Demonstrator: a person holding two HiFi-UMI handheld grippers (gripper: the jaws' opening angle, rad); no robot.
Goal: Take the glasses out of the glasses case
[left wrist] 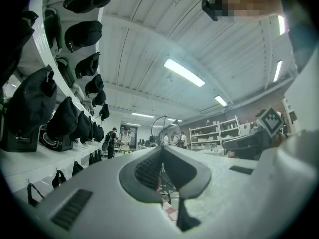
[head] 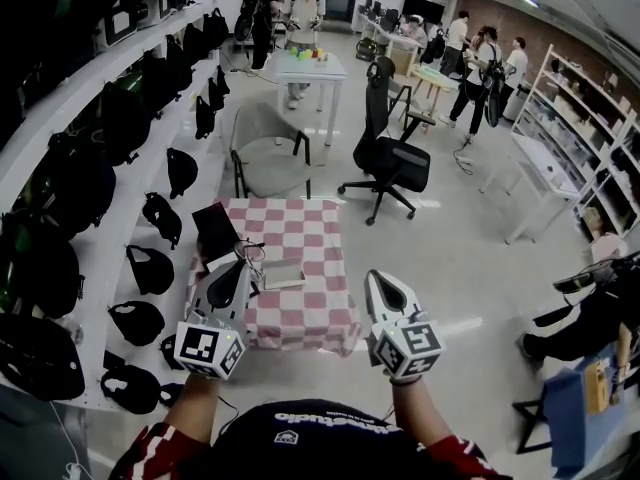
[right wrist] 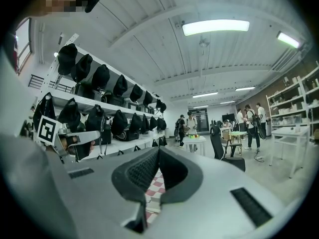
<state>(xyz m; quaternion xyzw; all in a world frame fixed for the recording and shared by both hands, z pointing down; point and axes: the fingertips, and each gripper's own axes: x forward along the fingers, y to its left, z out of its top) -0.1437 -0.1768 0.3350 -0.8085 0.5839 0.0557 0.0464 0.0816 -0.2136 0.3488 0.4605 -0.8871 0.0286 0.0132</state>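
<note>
Glasses (left wrist: pixel 166 130) — clamped in left tongs (left wrist: pixel 161 152)

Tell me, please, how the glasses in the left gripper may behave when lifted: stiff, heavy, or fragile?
The glasses have a thin wire frame, so they are probably light and might bend under a hard squeeze. The left gripper pinches them at one narrow spot, so they could swing or twist there.

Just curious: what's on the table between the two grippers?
A pale flat box on the checkered cloth, nearer the left gripper; the head view shows it.
</note>
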